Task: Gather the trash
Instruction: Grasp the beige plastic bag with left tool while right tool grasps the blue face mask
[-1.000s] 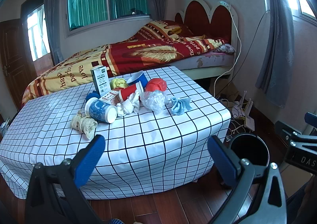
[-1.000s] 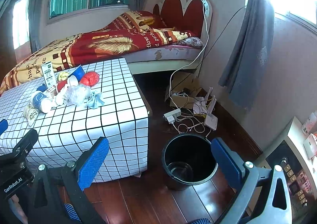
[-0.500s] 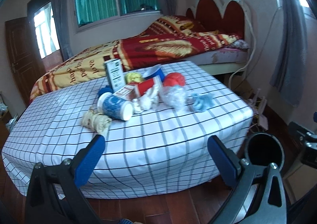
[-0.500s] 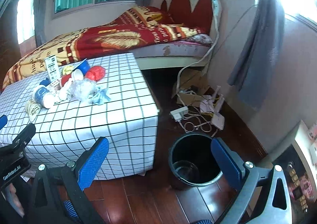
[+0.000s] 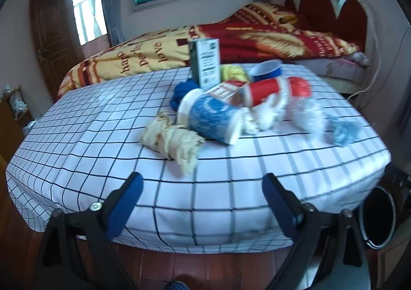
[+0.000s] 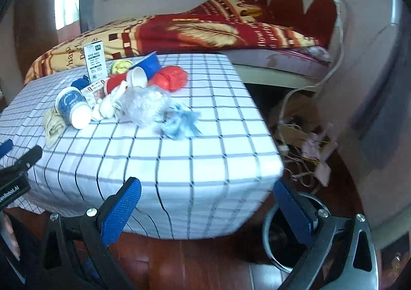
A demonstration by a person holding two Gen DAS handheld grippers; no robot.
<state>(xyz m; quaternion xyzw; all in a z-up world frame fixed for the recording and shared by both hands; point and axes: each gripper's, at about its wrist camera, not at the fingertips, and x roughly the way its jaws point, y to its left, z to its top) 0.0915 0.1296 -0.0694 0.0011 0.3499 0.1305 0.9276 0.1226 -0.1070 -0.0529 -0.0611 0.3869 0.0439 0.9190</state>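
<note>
A bedroom with a red-and-yellow quilted bed (image 5: 231, 40) holds a low table under a white cloth with a black grid (image 5: 102, 136); every place below is given from this table.

On its top lies all the trash: a crumpled tan paper wad (image 5: 172, 139), a blue-and-white paper cup on its side (image 5: 210, 120), a red paper cup (image 5: 269, 91), a white tissue wad (image 6: 108, 105), a clear plastic bag (image 6: 143, 103), a pale blue crumpled wad (image 6: 179, 124), a red plastic lump (image 6: 170, 78) and an upright green-and-white carton (image 5: 205, 64).

A black round bin (image 5: 377, 218) stands on the floor at the table's right corner. Judging by this, nothing is collected yet.

The left gripper (image 5: 200, 200) and right gripper (image 6: 208, 210) hang before the table's near edge, jaws spread wide, holding nothing.

Cables and a power strip (image 6: 305, 148) clutter the floor right of the table, behind the bin.
</note>
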